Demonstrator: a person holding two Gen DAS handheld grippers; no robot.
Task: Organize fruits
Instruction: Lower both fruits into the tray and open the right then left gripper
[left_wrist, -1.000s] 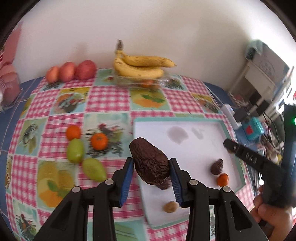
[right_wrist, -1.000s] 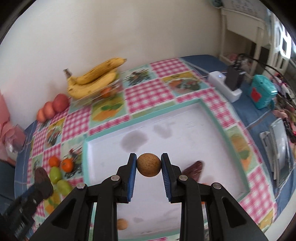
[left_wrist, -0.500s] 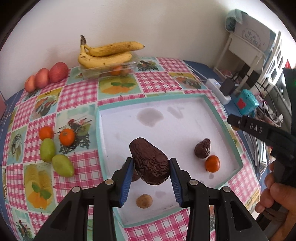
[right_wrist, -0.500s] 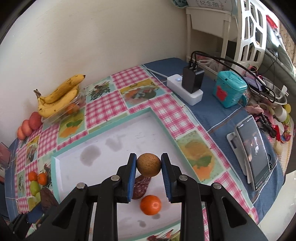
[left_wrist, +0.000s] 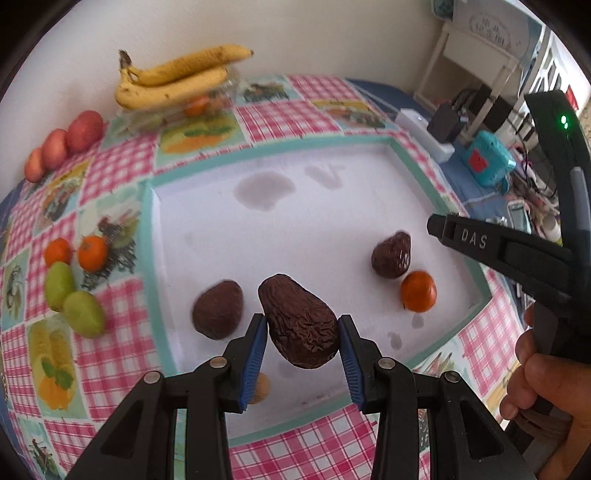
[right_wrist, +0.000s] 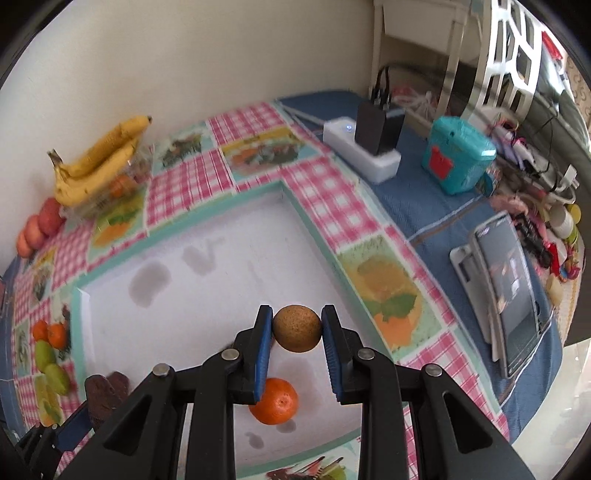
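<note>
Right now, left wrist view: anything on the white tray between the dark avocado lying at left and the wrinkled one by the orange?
Only the avocado held in the left gripper, raised in front of that stretch. The tray surface behind it looks bare in the left wrist view.

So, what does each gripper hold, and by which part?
Left gripper clamps a wrinkled dark avocado across its broad lower end. Right gripper clamps a small brown round fruit across its middle.

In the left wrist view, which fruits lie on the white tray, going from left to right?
Dark avocado → wrinkled avocado held in the left gripper → smaller dark avocado → orange tangerine.
</note>
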